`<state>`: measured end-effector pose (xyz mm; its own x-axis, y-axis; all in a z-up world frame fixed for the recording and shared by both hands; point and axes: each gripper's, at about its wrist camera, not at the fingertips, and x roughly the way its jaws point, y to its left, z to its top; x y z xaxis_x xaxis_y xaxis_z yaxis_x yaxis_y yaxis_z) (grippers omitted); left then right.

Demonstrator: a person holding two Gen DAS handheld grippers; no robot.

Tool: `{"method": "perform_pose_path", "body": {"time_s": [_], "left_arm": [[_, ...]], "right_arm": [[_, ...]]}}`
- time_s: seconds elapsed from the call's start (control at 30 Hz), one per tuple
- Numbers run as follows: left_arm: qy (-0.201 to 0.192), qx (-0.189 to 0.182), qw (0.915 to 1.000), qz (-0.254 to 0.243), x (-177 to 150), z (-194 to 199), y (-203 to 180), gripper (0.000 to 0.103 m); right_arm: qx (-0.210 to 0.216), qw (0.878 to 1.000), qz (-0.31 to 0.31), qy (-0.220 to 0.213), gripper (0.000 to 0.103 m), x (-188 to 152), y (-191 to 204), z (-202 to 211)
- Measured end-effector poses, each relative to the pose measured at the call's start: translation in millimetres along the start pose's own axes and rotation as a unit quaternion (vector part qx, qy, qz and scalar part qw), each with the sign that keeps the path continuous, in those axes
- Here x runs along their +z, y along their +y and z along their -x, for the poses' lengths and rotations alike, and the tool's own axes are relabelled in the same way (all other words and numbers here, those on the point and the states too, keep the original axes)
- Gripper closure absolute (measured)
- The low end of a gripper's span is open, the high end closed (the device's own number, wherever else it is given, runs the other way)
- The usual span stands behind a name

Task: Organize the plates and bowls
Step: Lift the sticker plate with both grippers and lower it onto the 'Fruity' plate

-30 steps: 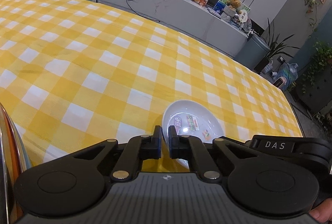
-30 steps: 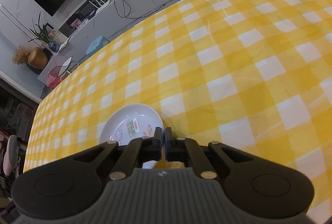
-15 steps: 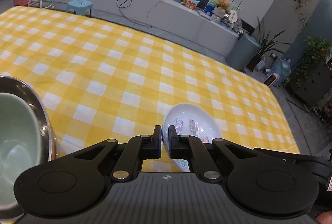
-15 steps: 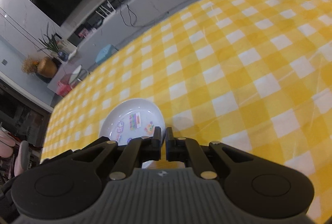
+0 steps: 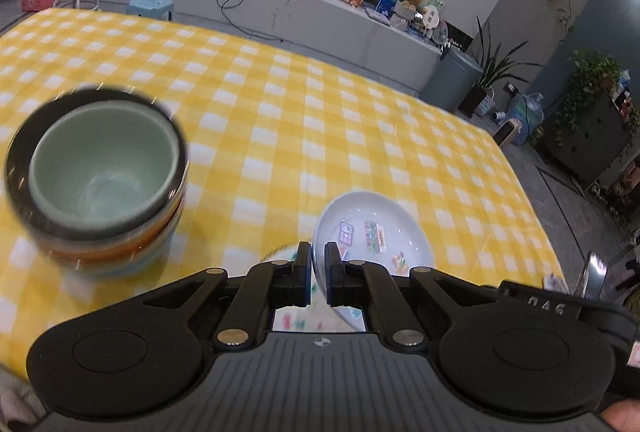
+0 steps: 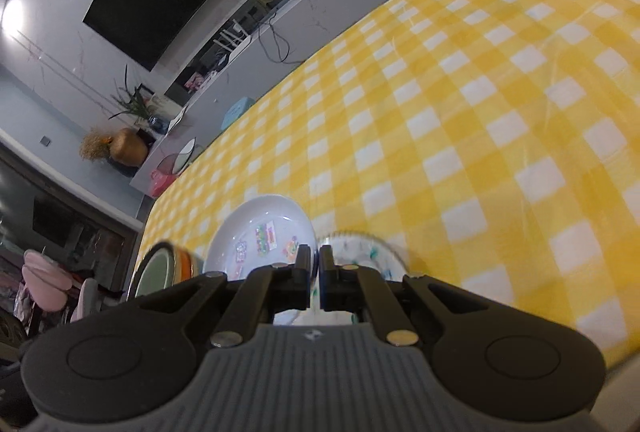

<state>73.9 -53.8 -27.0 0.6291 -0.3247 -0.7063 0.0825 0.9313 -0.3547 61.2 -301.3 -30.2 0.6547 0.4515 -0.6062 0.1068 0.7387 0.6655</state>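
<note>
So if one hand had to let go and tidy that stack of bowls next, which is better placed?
Probably the left. The left fingers grip the white dish on the rim nearest the stack of bowls. From the right fingers, the stack lies beyond the dish.

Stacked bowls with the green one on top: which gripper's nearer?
Left. The bowl stack sits close ahead-left of the left gripper. From the right gripper it lies farther off at the left, beyond the white plate both grippers pinch.
</note>
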Motion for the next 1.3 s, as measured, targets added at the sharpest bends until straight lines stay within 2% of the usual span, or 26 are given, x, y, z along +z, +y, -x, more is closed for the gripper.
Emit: {"method": "perform_pose_path", "body": {"time_s": [0.2, 0.37, 0.47, 0.57, 0.87, 1.3], "left_arm": [[-0.003, -0.014, 0.9999, 0.007, -18, 6, 17, 0.097], [0.008, -0.033, 0.9991, 0.027, -25, 0, 32, 0.097], [0.011, -0.044, 0.9983, 0.036, -28, -5, 36, 0.097], [0.018, -0.051, 0.9978, 0.038, -29, -13, 38, 0.097], [0.044, -0.040, 0.9977, 0.031, -36, -28, 36, 0.097], [0.049, -0.037, 0.9979, 0.022, -37, -31, 34, 0.097]], "right_arm": [[0.001, 1.000, 0.012, 0.020, 0.102, -18, -1, 2], [0.001, 0.999, 0.003, 0.038, 0.102, -19, -7, -6], [-0.015, 0.999, 0.001, 0.050, 0.102, -18, -10, -12], [-0.028, 0.999, 0.008, 0.039, 0.101, -19, -9, -11], [-0.066, 0.996, 0.006, 0.052, 0.100, -19, -11, -19], [-0.084, 0.995, 0.016, 0.059, 0.098, -20, -8, -22]]}}
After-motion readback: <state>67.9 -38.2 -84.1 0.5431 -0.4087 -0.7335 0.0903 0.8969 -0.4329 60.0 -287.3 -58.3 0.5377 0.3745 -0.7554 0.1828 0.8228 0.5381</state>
